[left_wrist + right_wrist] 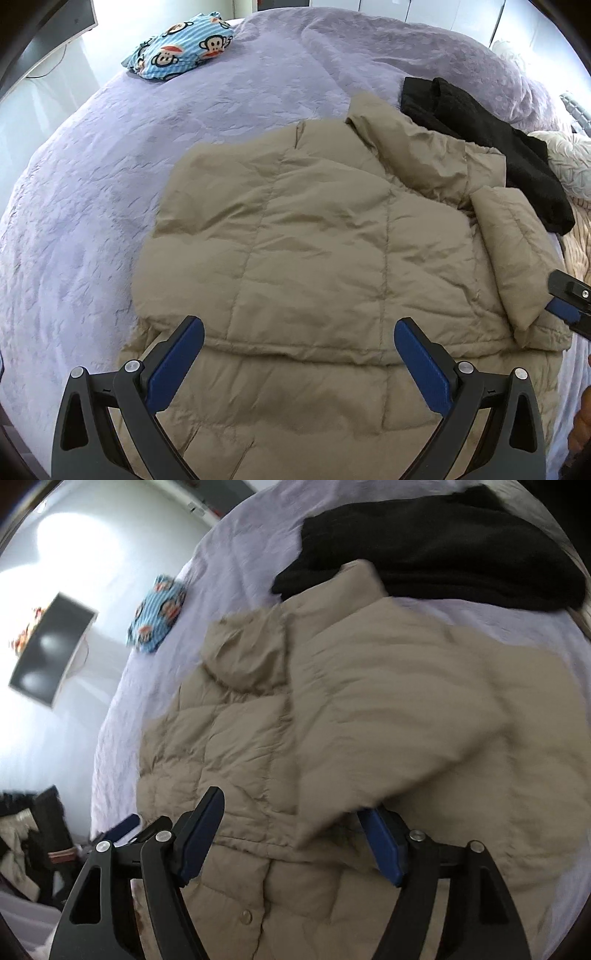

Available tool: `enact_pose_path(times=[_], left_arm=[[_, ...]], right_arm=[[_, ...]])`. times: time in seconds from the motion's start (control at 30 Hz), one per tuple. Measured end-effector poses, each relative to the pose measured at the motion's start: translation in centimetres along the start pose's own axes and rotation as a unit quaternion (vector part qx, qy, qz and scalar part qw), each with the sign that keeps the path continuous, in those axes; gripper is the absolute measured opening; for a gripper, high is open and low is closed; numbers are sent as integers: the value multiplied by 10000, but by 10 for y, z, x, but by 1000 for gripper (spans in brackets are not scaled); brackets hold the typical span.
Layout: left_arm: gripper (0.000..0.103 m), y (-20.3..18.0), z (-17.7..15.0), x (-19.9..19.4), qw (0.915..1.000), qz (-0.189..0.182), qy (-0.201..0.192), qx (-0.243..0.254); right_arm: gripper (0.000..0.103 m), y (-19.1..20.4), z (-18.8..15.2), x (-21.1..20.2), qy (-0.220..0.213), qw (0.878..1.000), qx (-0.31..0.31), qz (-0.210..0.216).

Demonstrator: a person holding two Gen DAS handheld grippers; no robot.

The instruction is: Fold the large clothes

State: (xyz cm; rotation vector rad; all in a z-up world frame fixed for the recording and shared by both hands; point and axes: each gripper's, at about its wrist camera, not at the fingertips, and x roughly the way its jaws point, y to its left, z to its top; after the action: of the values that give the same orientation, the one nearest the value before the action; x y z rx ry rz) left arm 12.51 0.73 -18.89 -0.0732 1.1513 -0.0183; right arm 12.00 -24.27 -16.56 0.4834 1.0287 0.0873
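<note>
1. Lilac bedspread (pixel 92 192) covers a wide bed and bears all the clothes; pale walls and a dark screen (pixel 51 650) show past its edge in the right wrist view.
2. Jacket (pixel 314 236), beige and quilted, lies spread in the middle of the bed, back panel up, its collar toward the far side.
3. One sleeve (pixel 517 258) is folded in over the body along the jacket's right edge.
4. Snap button (pixel 244 917) shows on the hem near the right gripper.
5. Black garment (pixel 491 147) lies just past the jacket's collar and shoulder, touching it.
6. Blue striped cloth (pixel 181 46) with monkey faces sits well apart, near the far left corner.
7. Left gripper (pixel 299 332) hangs over the jacket's near hem, jaws spread wide with nothing between the pads.
8. Right gripper (pixel 291 812) is over the hem at the sleeve's cuff, jaws wide apart; the cuff lies between them but neither pad presses on it. The picture is blurred there.
</note>
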Motion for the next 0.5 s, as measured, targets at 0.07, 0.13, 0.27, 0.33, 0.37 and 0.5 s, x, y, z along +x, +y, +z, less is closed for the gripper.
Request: enact_pose_path(times=[0.07, 0.13, 0.27, 0.33, 0.37, 0.5], left_arm=[[103, 1, 5, 1, 10000, -35, -26, -16], [103, 4, 10, 3, 10000, -55, -22, -67], [103, 15, 17, 0, 9997, -125, -98, -210], [103, 22, 18, -2, 9994, -187, -104, -277], [103, 26, 19, -2, 9992, -249, -79, -318], [103, 40, 19, -2, 9975, -478, -10, -515]], right_arm=[[77, -18, 4, -9, -173, 9990, 404, 36], [73, -35, 10, -12, -319, 9955, 880, 126], [7, -39, 24, -10, -510, 9907, 1210, 353], [7, -2, 29, -3, -520, 9971, 481, 276], [7, 15, 29, 3, -464, 9983, 198, 294], [13, 76, 15, 42, 189, 9971, -660, 324]])
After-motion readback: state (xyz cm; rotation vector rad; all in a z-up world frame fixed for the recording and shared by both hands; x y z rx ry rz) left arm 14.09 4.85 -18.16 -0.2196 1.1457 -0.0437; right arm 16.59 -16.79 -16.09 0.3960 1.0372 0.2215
